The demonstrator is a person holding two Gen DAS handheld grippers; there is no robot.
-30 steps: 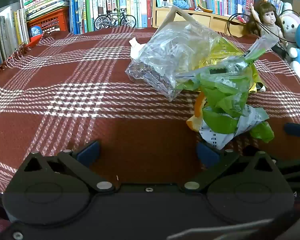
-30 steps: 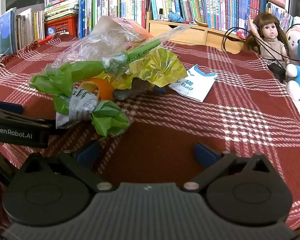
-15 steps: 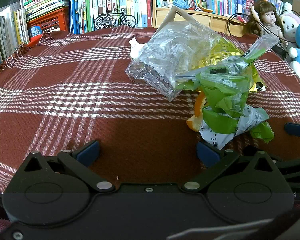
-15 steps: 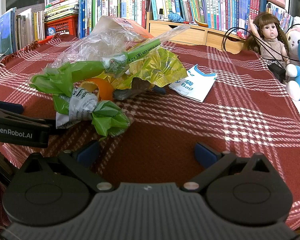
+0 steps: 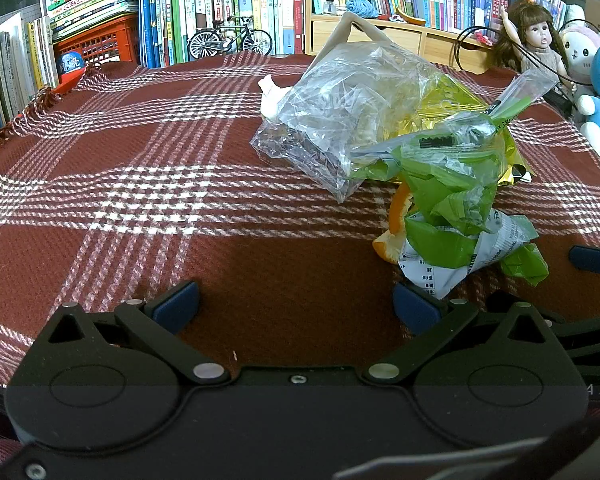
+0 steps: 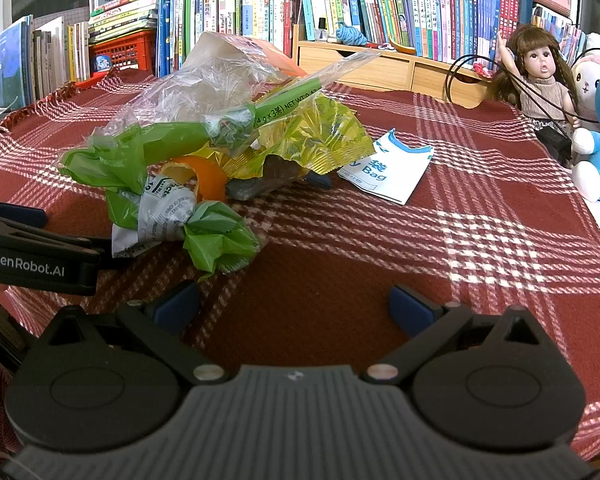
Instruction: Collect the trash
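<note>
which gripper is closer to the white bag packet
Right. The right gripper has the white packet ahead, slightly right, across bare cloth. The left gripper sits beyond the trash pile, which hides the packet from its camera.

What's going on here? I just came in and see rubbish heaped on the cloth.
A person holds two grippers low over a red checked cloth, both open and empty. The left gripper and right gripper face a heap of rubbish: a clear bag, green wrappers, a yellow wrapper and orange peel. A white packet lies apart, beside the heap. Nothing is gripped yet.
</note>
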